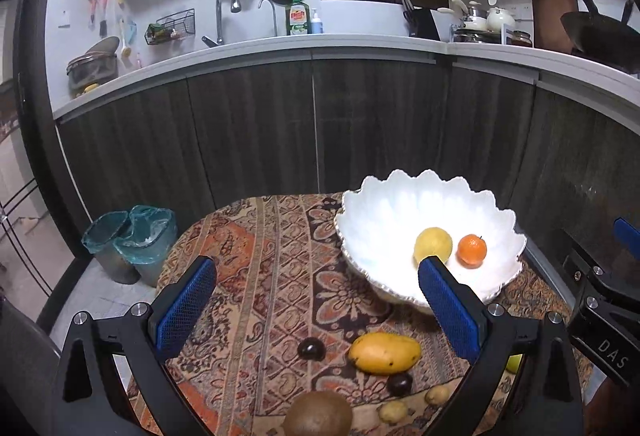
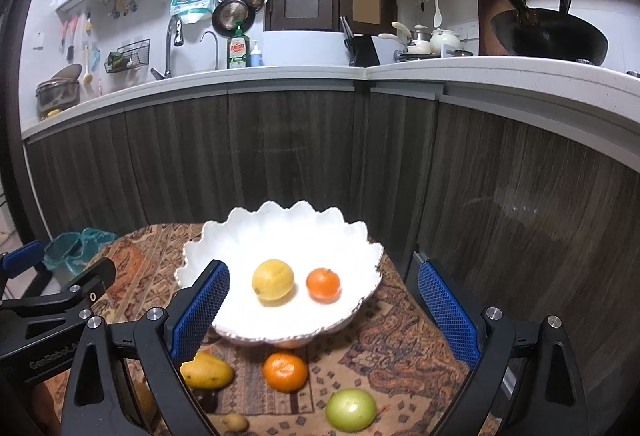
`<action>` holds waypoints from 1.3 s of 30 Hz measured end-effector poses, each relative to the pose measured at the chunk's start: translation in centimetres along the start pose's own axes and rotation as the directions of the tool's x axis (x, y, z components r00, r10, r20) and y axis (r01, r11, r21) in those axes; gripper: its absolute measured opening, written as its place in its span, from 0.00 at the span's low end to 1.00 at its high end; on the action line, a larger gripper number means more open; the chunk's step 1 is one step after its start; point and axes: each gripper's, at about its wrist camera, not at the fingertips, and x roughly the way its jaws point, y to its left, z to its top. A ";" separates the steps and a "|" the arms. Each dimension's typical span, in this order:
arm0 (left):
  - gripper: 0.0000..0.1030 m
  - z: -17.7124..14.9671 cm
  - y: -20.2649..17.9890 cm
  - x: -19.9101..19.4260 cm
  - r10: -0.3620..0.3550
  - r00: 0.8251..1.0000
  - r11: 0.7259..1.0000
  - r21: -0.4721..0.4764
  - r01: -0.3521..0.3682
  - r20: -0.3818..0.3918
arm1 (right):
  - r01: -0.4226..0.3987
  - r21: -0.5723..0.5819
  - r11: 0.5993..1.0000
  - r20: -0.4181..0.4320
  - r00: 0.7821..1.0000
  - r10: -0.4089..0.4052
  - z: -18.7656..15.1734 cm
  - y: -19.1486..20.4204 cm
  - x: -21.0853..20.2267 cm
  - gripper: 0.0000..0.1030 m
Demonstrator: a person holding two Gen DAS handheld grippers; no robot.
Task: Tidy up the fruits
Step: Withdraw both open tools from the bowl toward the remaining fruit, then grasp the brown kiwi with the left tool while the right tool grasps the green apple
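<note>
Left gripper point(image 1: 316, 312): I'm holding it wide apart, gripping nothing.
Mango point(image 1: 385, 352): lying crosswise just before the bowl point(image 1: 360, 220), nearer my left.
Right gripper point(image 2: 324, 312): gaping, carrying nothing.

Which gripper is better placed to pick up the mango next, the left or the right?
Probably the left. In its view the mango lies between the open fingers of the left gripper, just ahead. In the right wrist view the mango sits off to the side, partly hidden behind a finger of the right gripper.
</note>
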 end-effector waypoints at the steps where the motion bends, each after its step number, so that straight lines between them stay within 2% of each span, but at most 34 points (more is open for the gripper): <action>1: 1.00 -0.2 0.1 -0.1 0.002 1.000 1.000 0.000 -0.002 -0.002 | -0.003 0.000 1.000 -0.004 1.000 0.003 -0.2 0.1 -0.1 0.94; 13: 1.00 -3.8 1.0 -0.4 0.015 0.999 1.000 0.002 -0.015 -0.048 | -0.024 -0.002 1.000 -0.057 0.998 0.024 -3.3 0.7 -0.3 0.94; 25: 1.00 -7.6 0.4 1.4 0.005 0.991 1.000 0.005 -0.005 -0.133 | 0.003 -0.008 1.000 -0.140 0.990 -0.004 -7.3 0.2 1.0 0.94; 34: 1.00 -9.9 0.0 2.6 0.007 0.982 1.000 0.021 -0.003 -0.189 | 0.025 -0.023 0.999 -0.203 0.979 -0.029 -9.6 -0.4 2.8 0.93; 39: 0.99 -10.8 -0.2 3.4 0.021 0.978 0.999 0.036 -0.014 -0.209 | 0.033 -0.016 0.999 -0.278 0.960 -0.037 -11.2 -0.8 4.7 0.93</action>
